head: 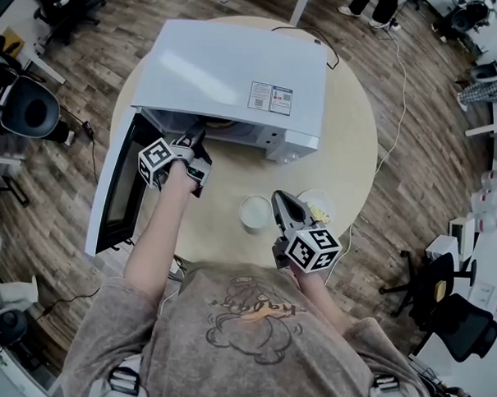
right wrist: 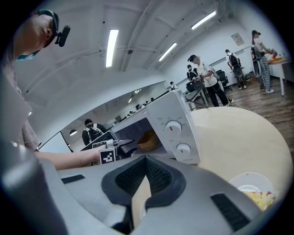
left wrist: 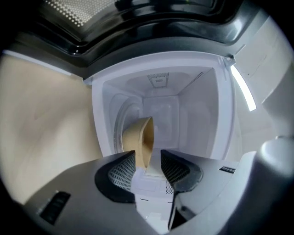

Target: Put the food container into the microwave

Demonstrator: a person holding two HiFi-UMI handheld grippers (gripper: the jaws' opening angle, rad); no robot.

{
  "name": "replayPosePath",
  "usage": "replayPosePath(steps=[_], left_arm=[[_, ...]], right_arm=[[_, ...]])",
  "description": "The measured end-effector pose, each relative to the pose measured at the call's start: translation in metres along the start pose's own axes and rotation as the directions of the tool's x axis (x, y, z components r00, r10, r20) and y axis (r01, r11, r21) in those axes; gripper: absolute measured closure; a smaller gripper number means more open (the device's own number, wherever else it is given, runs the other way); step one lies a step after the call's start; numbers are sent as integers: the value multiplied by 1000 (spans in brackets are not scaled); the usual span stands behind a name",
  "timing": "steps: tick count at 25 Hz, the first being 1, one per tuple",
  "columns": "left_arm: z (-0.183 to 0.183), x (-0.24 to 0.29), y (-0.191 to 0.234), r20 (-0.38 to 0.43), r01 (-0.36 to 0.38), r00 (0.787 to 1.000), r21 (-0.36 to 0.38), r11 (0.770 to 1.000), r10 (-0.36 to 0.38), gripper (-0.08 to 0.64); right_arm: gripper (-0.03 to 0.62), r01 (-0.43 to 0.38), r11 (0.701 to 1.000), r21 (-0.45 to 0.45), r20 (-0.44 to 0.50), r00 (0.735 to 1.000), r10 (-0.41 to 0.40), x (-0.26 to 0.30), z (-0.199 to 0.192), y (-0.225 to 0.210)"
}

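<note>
While your left gripper (left wrist: 148, 154) clamps the food container (left wrist: 135, 135) by its rim inside the microwave (head: 229, 69), set it down level before releasing. Your right gripper (right wrist: 146, 165) is clenched, empty.

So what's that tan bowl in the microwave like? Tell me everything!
The tan bowl is round, smooth, maybe plastic, with walls flaring to a thin rim. It is inside the white microwave. The left gripper view shows it side-on, its rim between the parted jaws of the left hand-held gripper; whether they pinch it, I can't tell. Its inside is hidden.
</note>
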State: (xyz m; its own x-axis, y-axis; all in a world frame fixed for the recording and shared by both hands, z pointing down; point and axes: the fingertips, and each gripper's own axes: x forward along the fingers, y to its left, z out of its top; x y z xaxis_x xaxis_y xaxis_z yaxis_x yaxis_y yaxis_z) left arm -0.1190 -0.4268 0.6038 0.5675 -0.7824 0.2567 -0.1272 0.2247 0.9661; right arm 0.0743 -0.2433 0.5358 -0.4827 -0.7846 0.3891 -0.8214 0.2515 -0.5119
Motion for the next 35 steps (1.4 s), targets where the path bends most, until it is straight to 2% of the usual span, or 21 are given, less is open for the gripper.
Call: replayPosePath(steps=[12, 21, 27, 35], left_arm=[[-33, -47, -31, -39, 111, 993, -24, 994, -112, 377], [-53, -82, -36, -81, 159, 983, -53, 986, -163, 376], [-68, -103, -29, -71, 166, 983, -61, 984, -170, 374], [-95, -140, -37, -14, 189, 982, -18, 982, -189, 374]], right_arm=[[592, -13, 1000, -27, 36, 999, 14, -19, -9, 32], [592, 25, 999, -23, 48, 999, -24, -43, -27, 46], [592, 27, 999, -35, 62, 998, -24, -59, -32, 46], [592, -18, 999, -51, 87, 996, 22, -94, -30, 34]])
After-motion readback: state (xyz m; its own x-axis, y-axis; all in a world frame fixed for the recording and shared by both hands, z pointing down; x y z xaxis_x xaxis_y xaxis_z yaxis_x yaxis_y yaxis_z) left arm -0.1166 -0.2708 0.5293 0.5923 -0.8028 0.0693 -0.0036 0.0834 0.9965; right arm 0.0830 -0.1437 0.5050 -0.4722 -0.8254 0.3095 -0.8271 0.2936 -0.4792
